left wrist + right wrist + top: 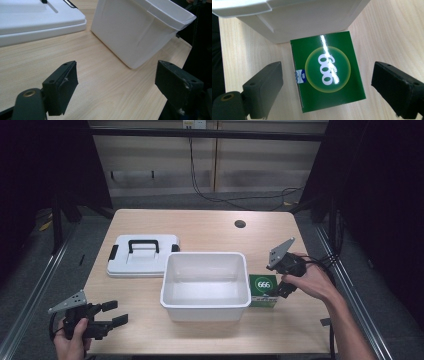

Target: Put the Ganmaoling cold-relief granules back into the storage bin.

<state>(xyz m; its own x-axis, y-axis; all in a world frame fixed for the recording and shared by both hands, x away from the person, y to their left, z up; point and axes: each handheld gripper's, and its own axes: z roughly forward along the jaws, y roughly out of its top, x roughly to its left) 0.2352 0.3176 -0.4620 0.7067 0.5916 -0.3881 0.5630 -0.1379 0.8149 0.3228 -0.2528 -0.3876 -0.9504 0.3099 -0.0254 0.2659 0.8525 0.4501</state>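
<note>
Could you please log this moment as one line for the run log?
right gripper: open, over green box | left gripper: open, idle | box beside white bin

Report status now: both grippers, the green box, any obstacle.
Right gripper open above green box. Left gripper open, idle. White bin touches box.
</note>
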